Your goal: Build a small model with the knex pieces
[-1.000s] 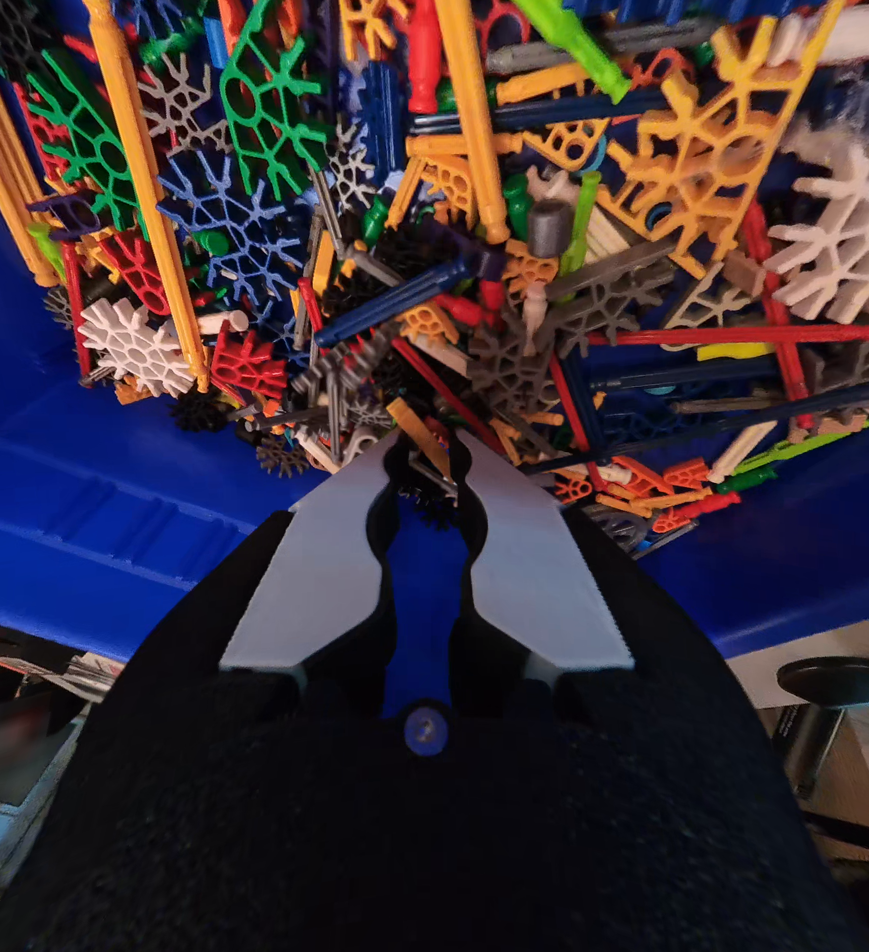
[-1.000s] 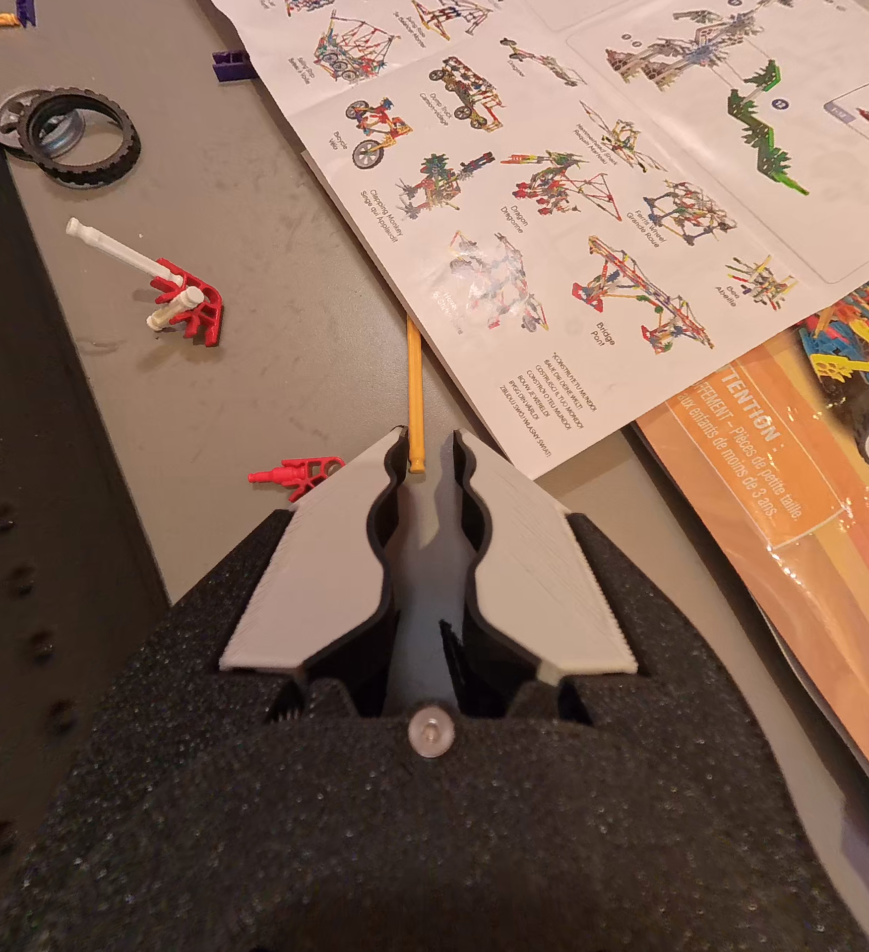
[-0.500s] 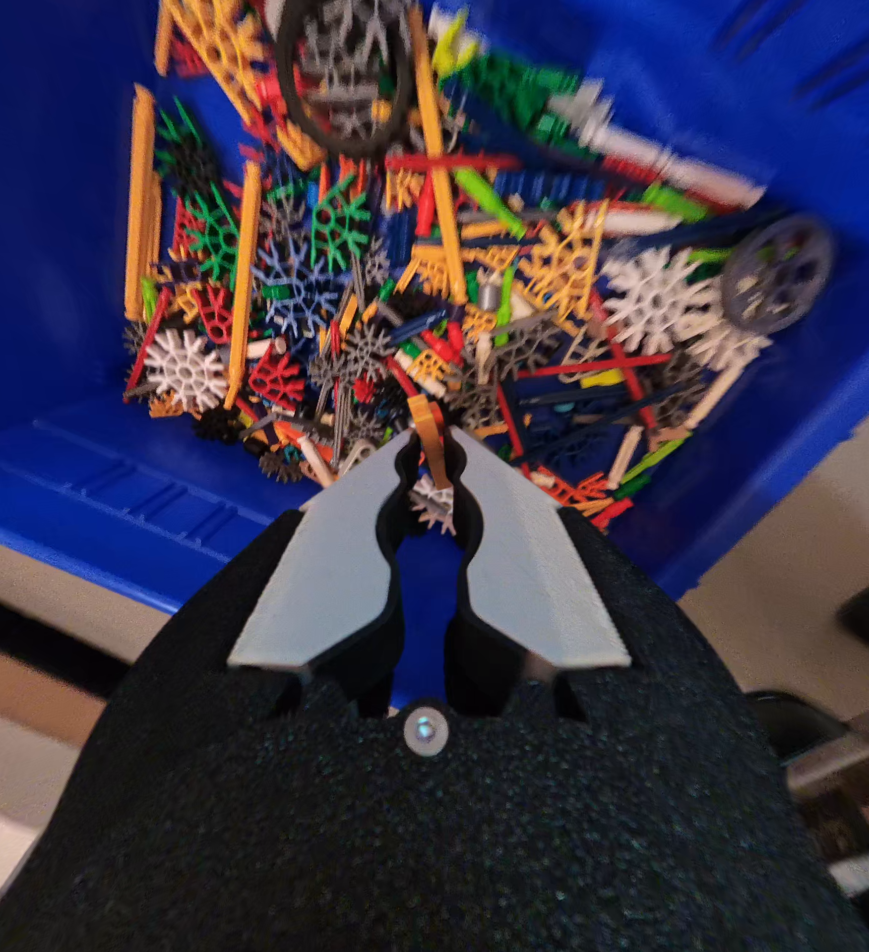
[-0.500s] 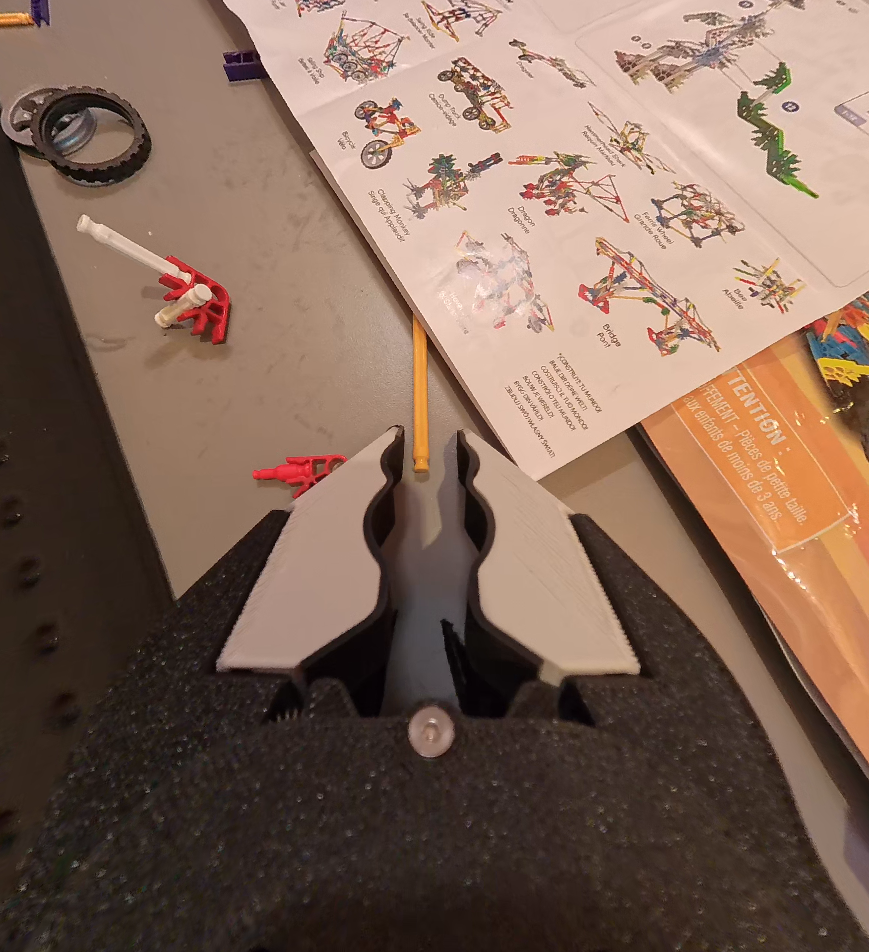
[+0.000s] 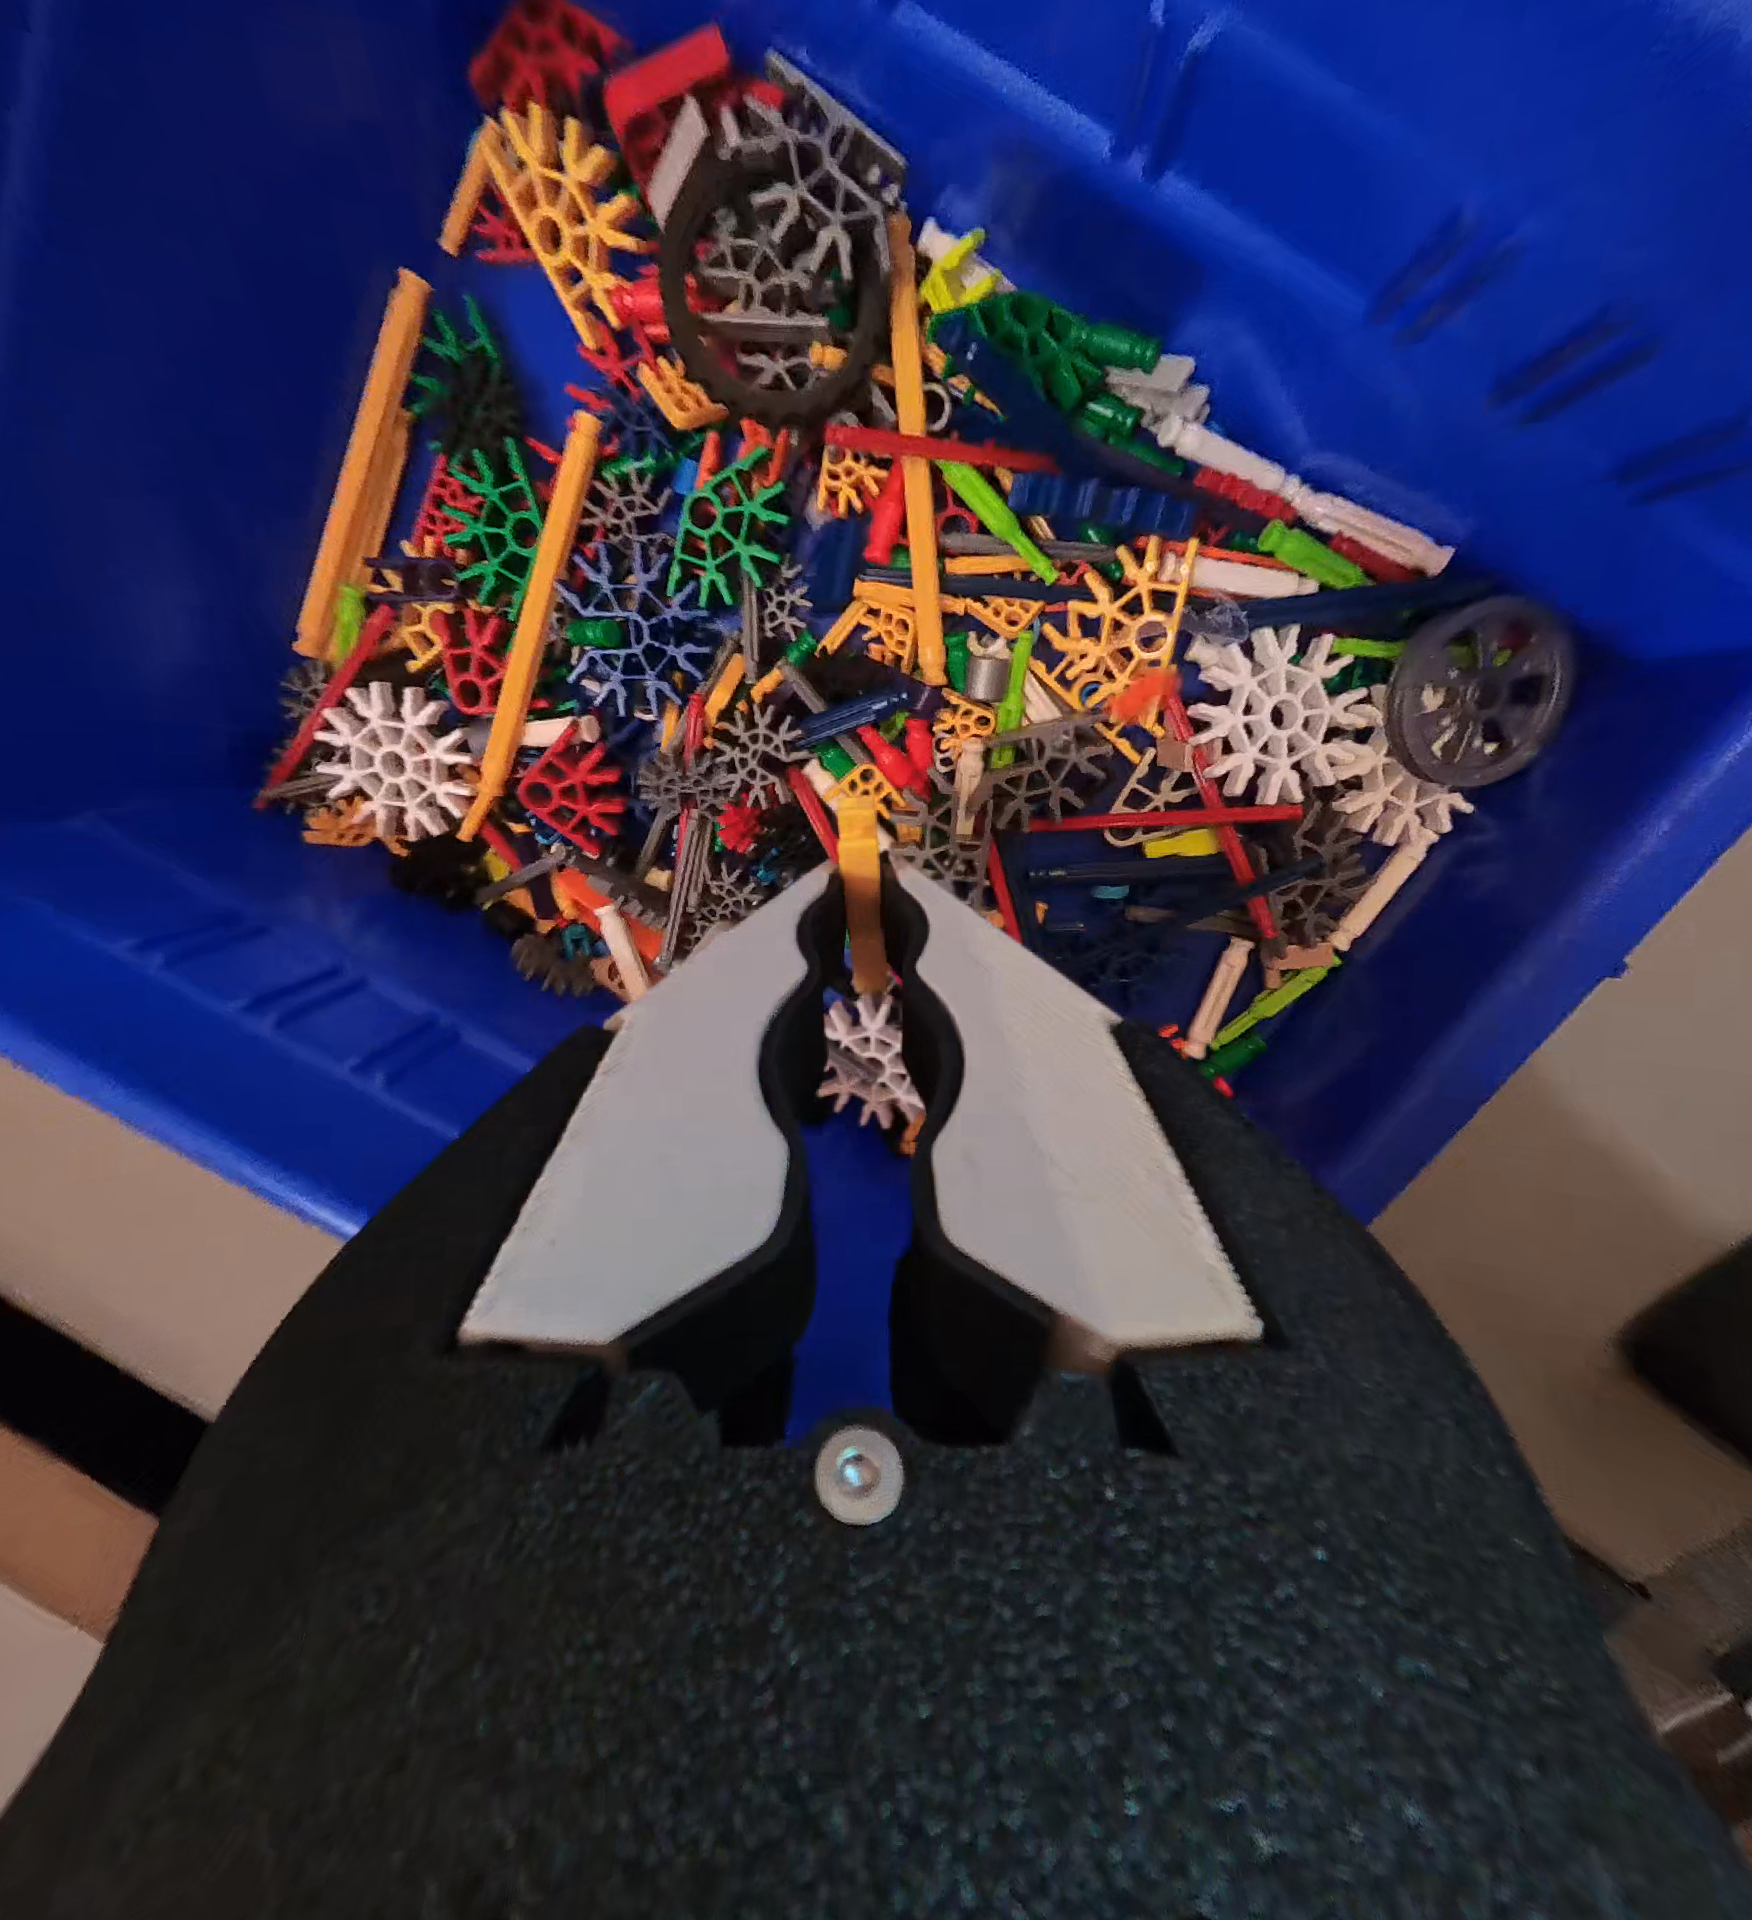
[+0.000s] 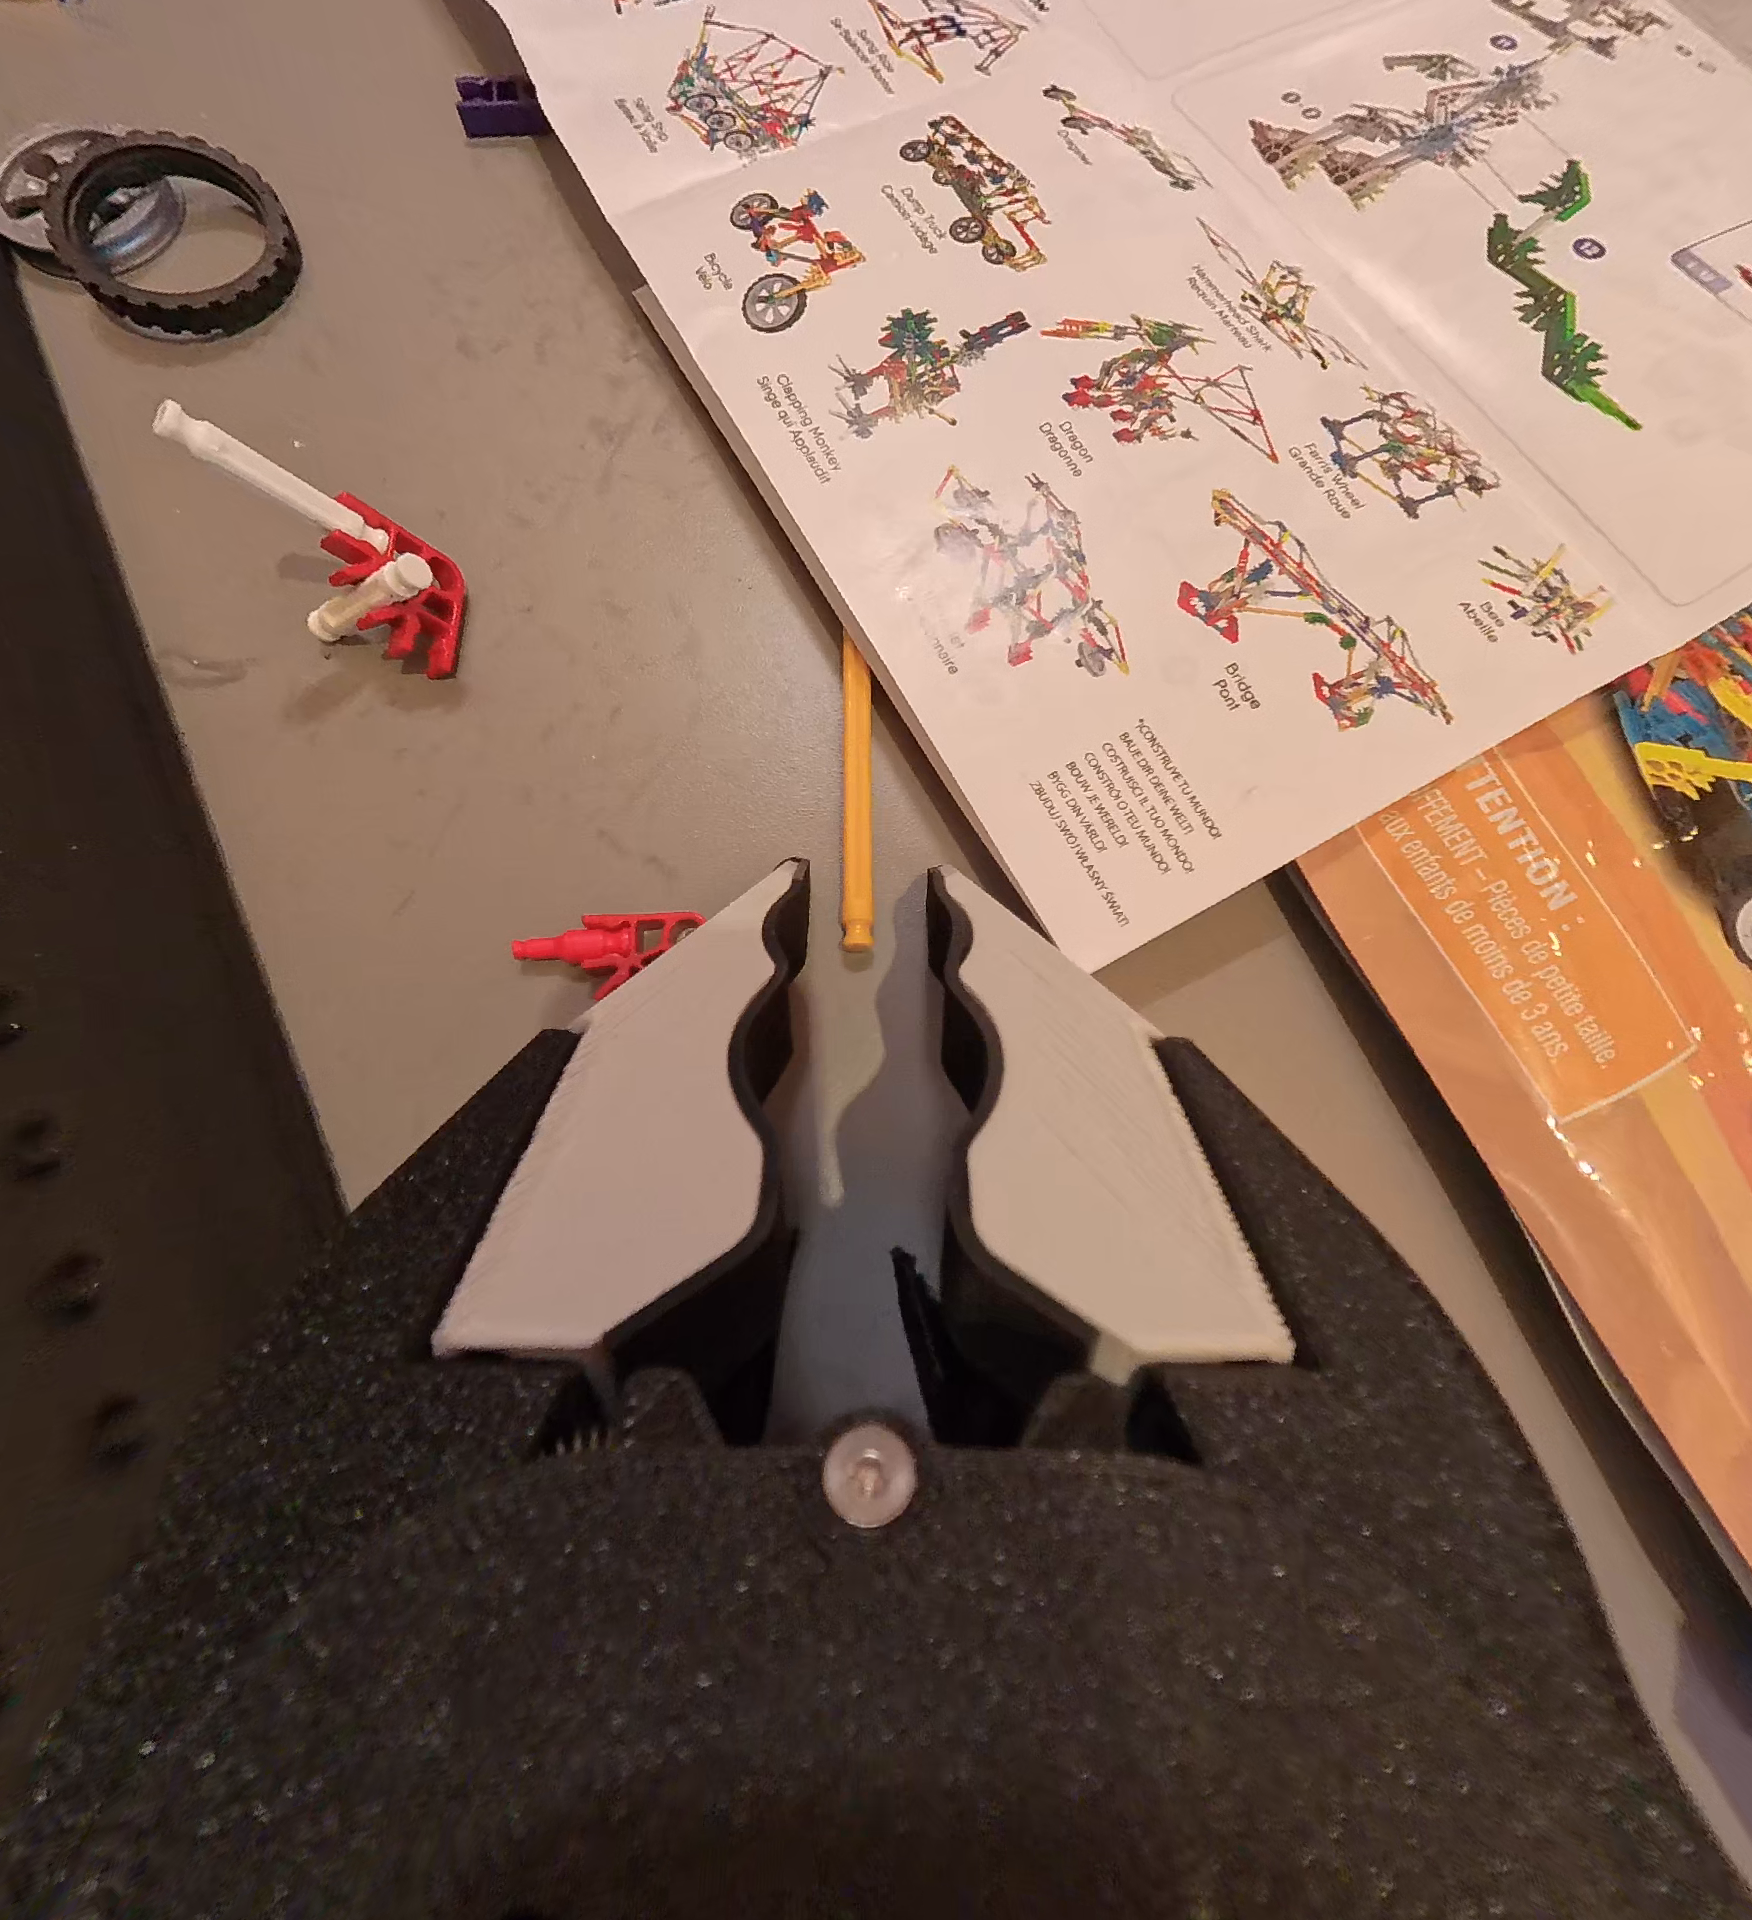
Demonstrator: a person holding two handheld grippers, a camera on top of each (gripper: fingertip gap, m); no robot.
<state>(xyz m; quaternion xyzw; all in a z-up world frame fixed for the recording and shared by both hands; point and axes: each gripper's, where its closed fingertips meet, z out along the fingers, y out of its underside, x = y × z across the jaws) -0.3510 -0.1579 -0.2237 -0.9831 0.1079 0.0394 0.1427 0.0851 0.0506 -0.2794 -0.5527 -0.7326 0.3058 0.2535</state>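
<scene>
My left gripper (image 5: 859,883) is shut on a short orange rod piece (image 5: 861,896) and holds it above a blue bin (image 5: 176,997) full of colourful construction-toy rods and connectors (image 5: 830,623). A small white snowflake connector (image 5: 867,1055) shows between the fingers, below the rod. My right gripper (image 6: 864,888) is slightly open and empty, low over a grey table (image 6: 498,790). The near end of a thin yellow rod (image 6: 855,790) lies between its fingertips. A small red connector (image 6: 607,940) lies just left of the left fingertip.
A white instruction sheet (image 6: 1163,364) and an orange plastic-wrapped booklet (image 6: 1620,1039) cover the table's right side. A red connector with white rods (image 6: 373,561), a black tyre ring (image 6: 181,244) and a purple piece (image 6: 498,104) lie at left. A dark perforated strip (image 6: 10,935) borders the table. About 50 cm separates my left fingertips from my right.
My left gripper has shut on the orange piece and lifted away from the pile, so the whole bin now shows. My right gripper has drawn back slightly from the yellow rod.
</scene>
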